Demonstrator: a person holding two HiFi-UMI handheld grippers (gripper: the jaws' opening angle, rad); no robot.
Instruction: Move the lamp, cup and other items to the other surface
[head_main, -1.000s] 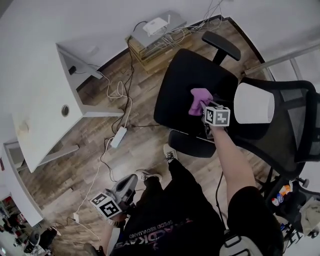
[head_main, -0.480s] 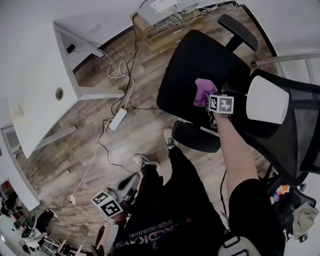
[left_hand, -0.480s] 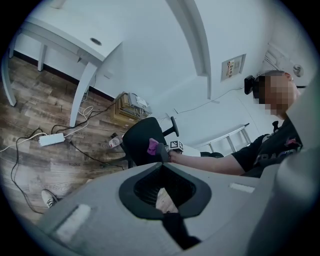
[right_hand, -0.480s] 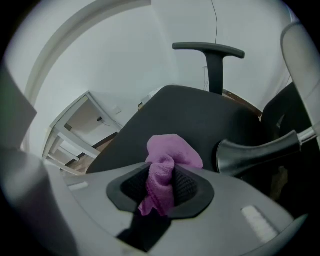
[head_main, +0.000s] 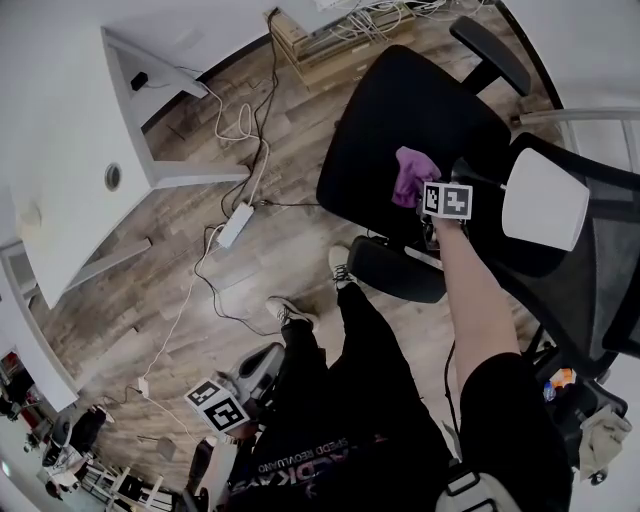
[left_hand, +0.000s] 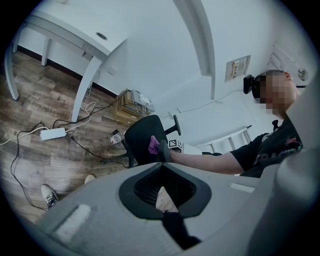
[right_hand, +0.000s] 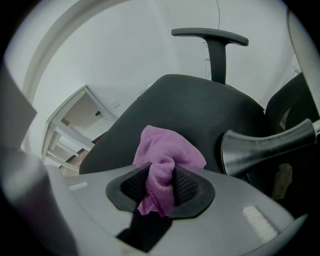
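I'm at the setting-down step. My right gripper (right_hand: 160, 189) hangs over the black padded office-chair seat (head_main: 400, 110), upper right in the head view. Its jaws have just been easing apart, yet the pads pinch the crumpled purple microfibre cloth (right_hand: 167, 150). Next, I judge, I should widen fully so the cloth drops onto the seat, then lift clear. My left gripper (left_hand: 161, 197), at bottom left, is narrowly parted and empty. No container shows.
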